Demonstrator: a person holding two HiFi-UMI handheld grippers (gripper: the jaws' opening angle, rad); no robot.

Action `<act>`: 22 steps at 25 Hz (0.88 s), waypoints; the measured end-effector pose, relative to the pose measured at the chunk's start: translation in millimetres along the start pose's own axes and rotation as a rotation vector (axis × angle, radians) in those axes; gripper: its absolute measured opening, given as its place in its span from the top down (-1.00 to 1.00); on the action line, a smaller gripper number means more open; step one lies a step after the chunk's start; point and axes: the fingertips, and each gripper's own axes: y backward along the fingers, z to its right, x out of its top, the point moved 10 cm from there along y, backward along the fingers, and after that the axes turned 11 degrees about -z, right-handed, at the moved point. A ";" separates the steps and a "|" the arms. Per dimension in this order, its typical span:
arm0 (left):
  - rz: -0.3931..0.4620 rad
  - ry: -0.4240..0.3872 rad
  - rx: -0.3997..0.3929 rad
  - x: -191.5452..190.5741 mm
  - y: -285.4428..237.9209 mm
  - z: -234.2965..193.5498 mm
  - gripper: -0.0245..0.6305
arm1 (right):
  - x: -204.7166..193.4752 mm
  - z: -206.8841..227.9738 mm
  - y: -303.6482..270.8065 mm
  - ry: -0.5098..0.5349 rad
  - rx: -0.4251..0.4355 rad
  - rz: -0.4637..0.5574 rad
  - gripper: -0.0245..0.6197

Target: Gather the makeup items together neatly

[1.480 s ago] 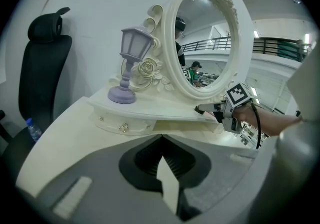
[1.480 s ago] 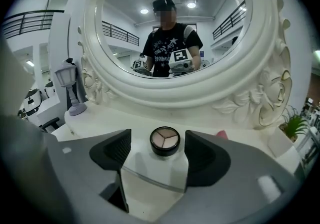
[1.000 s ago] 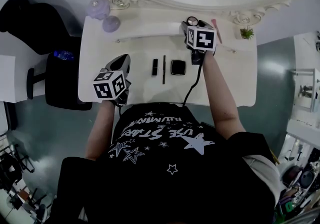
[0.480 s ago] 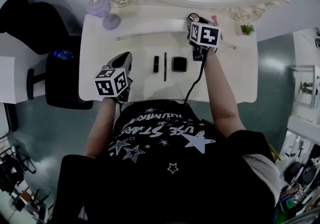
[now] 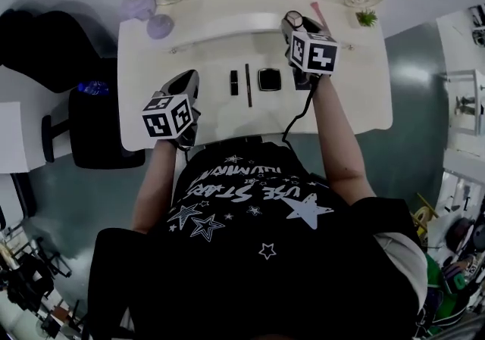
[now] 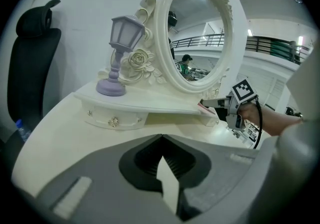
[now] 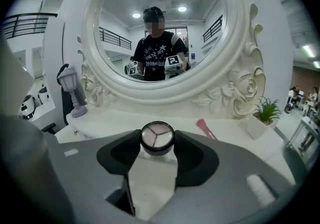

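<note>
Head view: white bench point(image 5: 356, 96) bears lipstick point(image 5: 234, 82), pencil point(image 5: 248, 85) and square compact point(image 5: 268, 79) side by side at centre.

Left gripper view: left hand-held gripper point(image 6: 161, 138), jaws pressed together, nothing between.

Right gripper view: right hand-held gripper point(image 7: 157, 143) clamped on round compact point(image 7: 157, 135) at bench rear, facing mirror point(image 7: 155, 28); pink brush point(image 7: 206, 128) just beyond.

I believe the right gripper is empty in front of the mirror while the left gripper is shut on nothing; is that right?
Not quite: the right gripper view shows the right gripper shut on a round compact. It does face the mirror, and the left gripper is shut, empty.
</note>
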 end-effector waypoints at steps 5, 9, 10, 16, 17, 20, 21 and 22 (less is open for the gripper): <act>-0.017 -0.022 -0.032 -5.5 -2.7 10.3 0.93 | -34.2 7.0 18.4 -0.010 -0.030 -0.018 0.18; -0.044 -0.044 -0.058 -12.8 -4.2 18.3 0.93 | -64.9 10.7 32.1 -0.050 -0.050 -0.036 0.18; -0.048 -0.047 -0.062 -14.8 -4.2 19.8 0.93 | -72.4 10.4 33.9 -0.055 -0.052 -0.043 0.18; -0.067 -0.055 -0.073 -26.2 -4.5 25.4 0.93 | -110.1 6.4 36.7 -0.058 -0.065 -0.096 0.18; -0.071 -0.057 -0.074 -27.6 -4.6 25.8 0.93 | -114.3 5.9 36.7 -0.057 -0.069 -0.103 0.18; -0.080 -0.058 -0.076 -31.7 -4.2 25.9 0.93 | -125.7 4.3 36.6 -0.051 -0.082 -0.120 0.18; -0.083 -0.058 -0.077 -33.0 -4.1 25.6 0.93 | -129.8 4.0 36.2 -0.053 -0.086 -0.127 0.18; -0.087 -0.058 -0.079 -34.1 -4.2 25.4 0.93 | -134.1 3.9 35.5 -0.056 -0.089 -0.135 0.18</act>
